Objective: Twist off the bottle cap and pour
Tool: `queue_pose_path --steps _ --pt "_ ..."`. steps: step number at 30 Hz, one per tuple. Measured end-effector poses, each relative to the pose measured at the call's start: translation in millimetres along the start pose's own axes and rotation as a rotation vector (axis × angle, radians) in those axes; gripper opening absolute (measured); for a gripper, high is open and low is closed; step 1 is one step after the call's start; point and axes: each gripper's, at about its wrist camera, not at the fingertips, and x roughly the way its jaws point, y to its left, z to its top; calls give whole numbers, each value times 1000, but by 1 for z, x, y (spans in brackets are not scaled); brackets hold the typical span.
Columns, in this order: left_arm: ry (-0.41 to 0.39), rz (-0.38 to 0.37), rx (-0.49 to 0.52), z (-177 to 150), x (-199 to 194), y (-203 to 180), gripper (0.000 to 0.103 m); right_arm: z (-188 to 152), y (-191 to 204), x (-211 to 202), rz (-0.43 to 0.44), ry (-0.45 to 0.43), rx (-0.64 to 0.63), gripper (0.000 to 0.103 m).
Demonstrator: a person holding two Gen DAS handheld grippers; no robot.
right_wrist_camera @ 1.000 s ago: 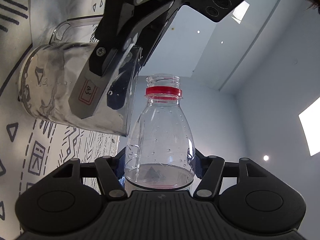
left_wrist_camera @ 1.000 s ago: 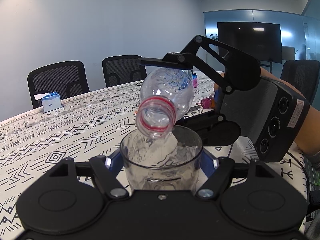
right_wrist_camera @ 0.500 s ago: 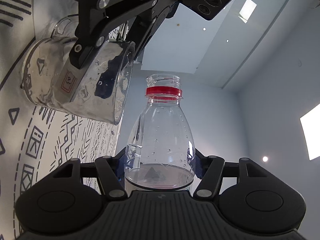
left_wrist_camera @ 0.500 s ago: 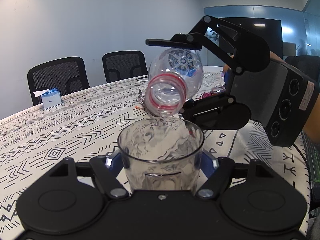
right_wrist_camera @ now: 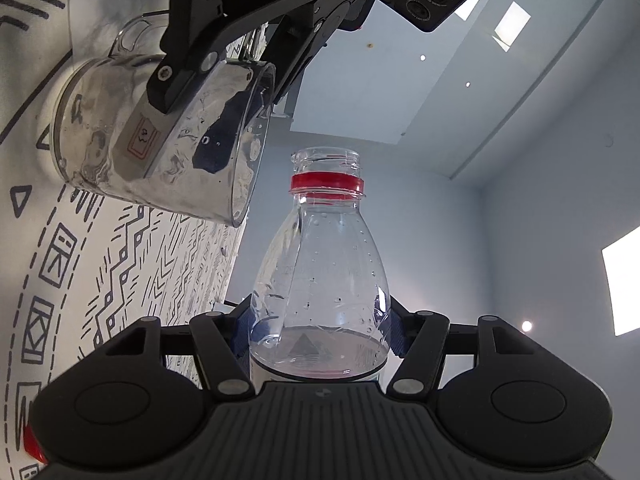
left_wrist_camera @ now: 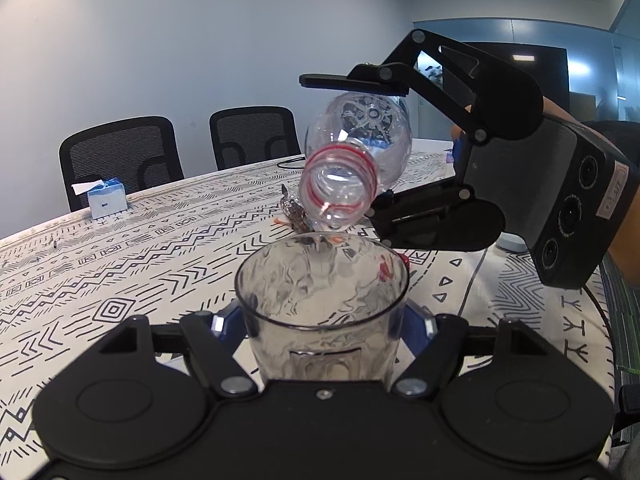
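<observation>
A clear plastic bottle (left_wrist_camera: 352, 168) with a red neck ring and no cap is held tilted, mouth down toward me, by my right gripper (left_wrist_camera: 360, 148), which is shut on its body. Its mouth hangs just above the rim of a clear glass mug (left_wrist_camera: 322, 304). My left gripper (left_wrist_camera: 324, 320) is shut on the mug, which stands on the patterned tablecloth (left_wrist_camera: 120, 264). In the right wrist view the bottle (right_wrist_camera: 320, 276) looks nearly empty and the mug (right_wrist_camera: 160, 136) sits upper left. A thin trickle falls into the mug.
A blue tissue box (left_wrist_camera: 105, 198) stands at the table's far left edge. Two black office chairs (left_wrist_camera: 120, 156) stand behind the table. A crumpled foil wrapper (left_wrist_camera: 294, 214) and small red bits lie just beyond the mug.
The bottle and right gripper have risen and drawn back from the mug; the bottle mouth was inside the rim and now is above it. The mug has stayed held.
</observation>
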Motion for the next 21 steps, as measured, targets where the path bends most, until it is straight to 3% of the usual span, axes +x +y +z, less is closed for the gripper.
queue_pose_path --steps 2,4,21 --pt "-2 -2 6 0 1 0 78 -7 -41 17 2 3 2 59" --pt "-7 3 11 0 0 0 78 -1 -68 80 2 8 -1 59" --pt "5 -25 20 2 1 -3 78 -19 -100 82 -17 31 -6 59"
